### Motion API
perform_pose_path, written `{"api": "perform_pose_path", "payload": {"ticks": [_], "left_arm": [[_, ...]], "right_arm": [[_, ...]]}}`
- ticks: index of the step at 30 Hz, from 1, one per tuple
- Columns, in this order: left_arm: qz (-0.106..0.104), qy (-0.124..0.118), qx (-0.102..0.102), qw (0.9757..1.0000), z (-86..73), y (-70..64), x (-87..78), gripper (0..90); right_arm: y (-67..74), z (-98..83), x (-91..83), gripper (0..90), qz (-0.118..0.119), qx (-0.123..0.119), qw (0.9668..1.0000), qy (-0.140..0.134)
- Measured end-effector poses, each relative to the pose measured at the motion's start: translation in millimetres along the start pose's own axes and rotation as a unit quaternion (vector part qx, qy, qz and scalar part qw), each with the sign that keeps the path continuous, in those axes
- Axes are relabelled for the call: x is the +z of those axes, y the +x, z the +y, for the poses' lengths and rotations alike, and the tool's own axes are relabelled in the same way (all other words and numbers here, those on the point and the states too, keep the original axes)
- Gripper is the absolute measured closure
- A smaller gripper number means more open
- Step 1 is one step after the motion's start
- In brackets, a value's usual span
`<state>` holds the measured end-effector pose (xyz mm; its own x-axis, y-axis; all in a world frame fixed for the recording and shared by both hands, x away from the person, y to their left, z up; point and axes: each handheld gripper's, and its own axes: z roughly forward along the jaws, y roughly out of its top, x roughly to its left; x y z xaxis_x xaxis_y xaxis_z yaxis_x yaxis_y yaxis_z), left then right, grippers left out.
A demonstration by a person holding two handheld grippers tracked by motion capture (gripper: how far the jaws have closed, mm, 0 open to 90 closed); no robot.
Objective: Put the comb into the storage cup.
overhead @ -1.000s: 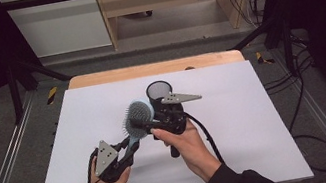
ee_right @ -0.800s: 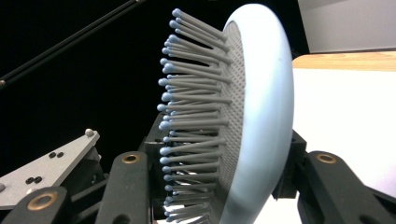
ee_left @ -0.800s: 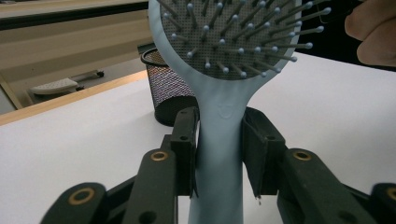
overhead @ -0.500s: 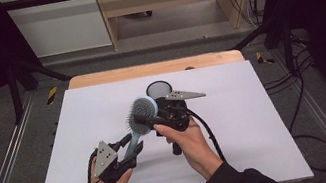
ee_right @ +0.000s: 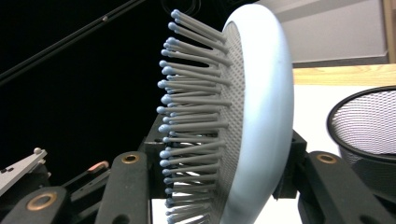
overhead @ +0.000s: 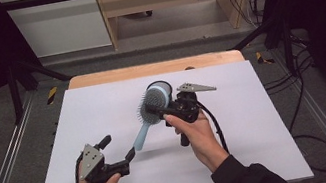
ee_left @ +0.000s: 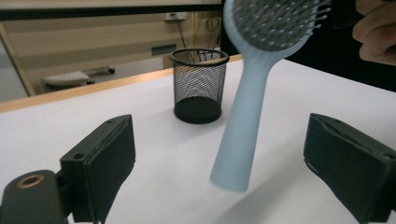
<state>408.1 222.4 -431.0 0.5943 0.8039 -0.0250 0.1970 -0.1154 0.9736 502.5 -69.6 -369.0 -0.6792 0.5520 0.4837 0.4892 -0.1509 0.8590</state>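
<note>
A pale blue hairbrush (overhead: pixel 143 129) hangs tilted over the white table, head up and handle down. My right gripper (overhead: pixel 155 108) is shut on its bristled head (ee_right: pixel 254 112), one jaw on each side. My left gripper (overhead: pixel 117 147) sits low at the front left, and its jaws have just been opening. In the left gripper view the handle's end (ee_left: pixel 236 140) stands between the wide-apart pads (ee_left: pixel 105 154) and touches neither. A black mesh cup (ee_left: pixel 199 86) stands upright behind the brush, partly hidden by it in the high view (overhead: pixel 164 84).
The white table top (overhead: pixel 257 120) has bare room on both sides of the hands. A wooden edge (overhead: pixel 98 78) runs along its far side. Metal rails and cables lie on the floor to the left and right.
The left jaws have spread and let go of the brush handle. The right gripper has carried the brush a little to the right, so the handle's end now sits just beyond the left gripper.
</note>
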Motion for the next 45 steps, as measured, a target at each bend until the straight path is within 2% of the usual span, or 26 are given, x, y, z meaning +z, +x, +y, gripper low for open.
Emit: {"api": "perform_pose_path", "payload": {"ticks": [3,9,22,26,36,45], "left_arm": [[0.006,-0.005,-0.013,0.9999,-3.3,3.0,-8.7,6.9],[0.025,-0.011,-0.008,0.9996,-7.0,6.8,-22.5,5.2],[0.06,-0.016,-0.026,0.9977,-8.6,23.7,-26.1,5.0],[0.067,-0.028,-0.034,0.9968,-9.8,27.8,-28.7,4.9],[0.065,-0.019,-0.038,0.997,-13.2,30.3,-28.0,4.8],[0.062,-0.015,-0.034,0.9974,-11.9,29.6,-24.0,4.7]], "right_arm": [[-2.7,1.3,-0.3,52.6,-0.006,0.002,1.0,-0.003],[-4.8,5.3,-2.6,52.5,-0.011,-0.001,0.9999,-0.011],[-13.3,13.8,-12.4,52.3,-0.028,-0.002,0.9995,-0.016],[-15.3,18.0,-16.3,52.3,-0.041,-0.001,0.9989,-0.024],[-16.1,22.7,-20.0,52.1,-0.043,0.01,0.9986,-0.03],[-23.9,22.0,-23.9,51.9,-0.05,0.015,0.9983,-0.026]]}}
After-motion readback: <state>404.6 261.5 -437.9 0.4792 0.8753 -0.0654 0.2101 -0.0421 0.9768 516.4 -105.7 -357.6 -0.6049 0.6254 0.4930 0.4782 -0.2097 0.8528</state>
